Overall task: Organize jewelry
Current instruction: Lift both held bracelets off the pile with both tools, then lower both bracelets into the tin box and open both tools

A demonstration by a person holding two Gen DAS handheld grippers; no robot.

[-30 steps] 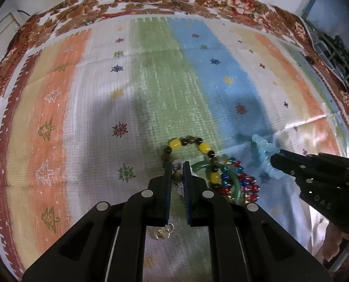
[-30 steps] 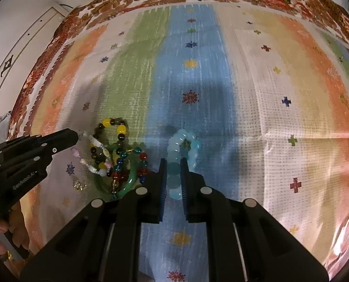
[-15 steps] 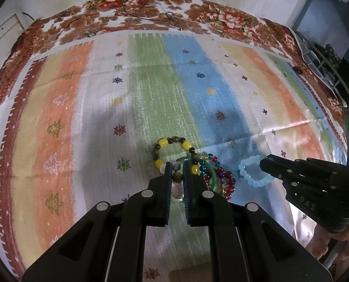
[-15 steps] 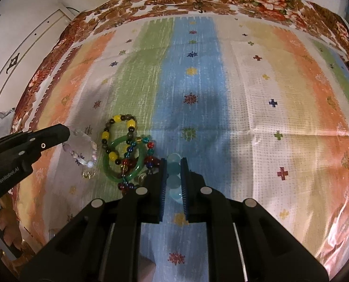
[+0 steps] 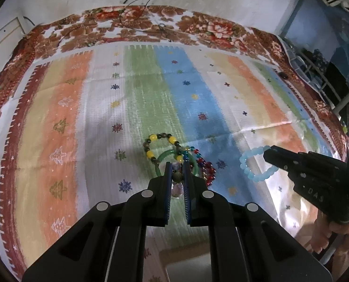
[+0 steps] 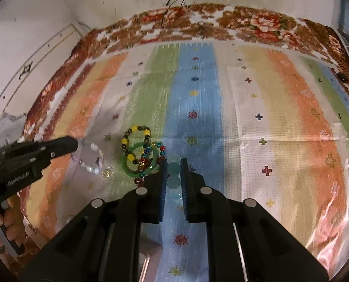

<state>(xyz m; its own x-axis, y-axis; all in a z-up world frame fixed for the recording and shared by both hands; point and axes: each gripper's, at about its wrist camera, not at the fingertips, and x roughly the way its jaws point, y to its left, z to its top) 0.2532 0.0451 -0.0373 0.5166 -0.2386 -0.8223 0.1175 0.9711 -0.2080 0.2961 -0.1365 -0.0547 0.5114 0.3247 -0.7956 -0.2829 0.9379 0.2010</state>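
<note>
Both claws are lifted above the striped cloth (image 5: 99, 122), each gripping a bracelet. The left claw (image 5: 177, 166) is clenched on a pale bead bracelet (image 6: 91, 157): in its own view a brownish bead and a clear one sit pinched between the blue-padded fingers (image 5: 167, 176), and from the right view the loop of whitish beads hangs off the claw's tip, blurred, with a small gold charm (image 6: 107, 172) at its lower edge. The right claw (image 6: 174, 166) is clenched on a light blue bracelet (image 5: 256, 162); a few of its beads line up between the fingers, and from the left view the loop dangles from the claw's tip.

The rest of the jewelry lies in a small heap on the cloth, between the two claws and close under both. A green bangle (image 6: 140, 161) lies in the middle. A yellow-and-dark bead bracelet (image 6: 135, 138) overlaps its far side, and a strand of red and blue beads (image 5: 206, 166) crosses its right side, nearest the blue bracelet. The surface under the cloth could be a counter or a bed; I cannot tell.
</note>
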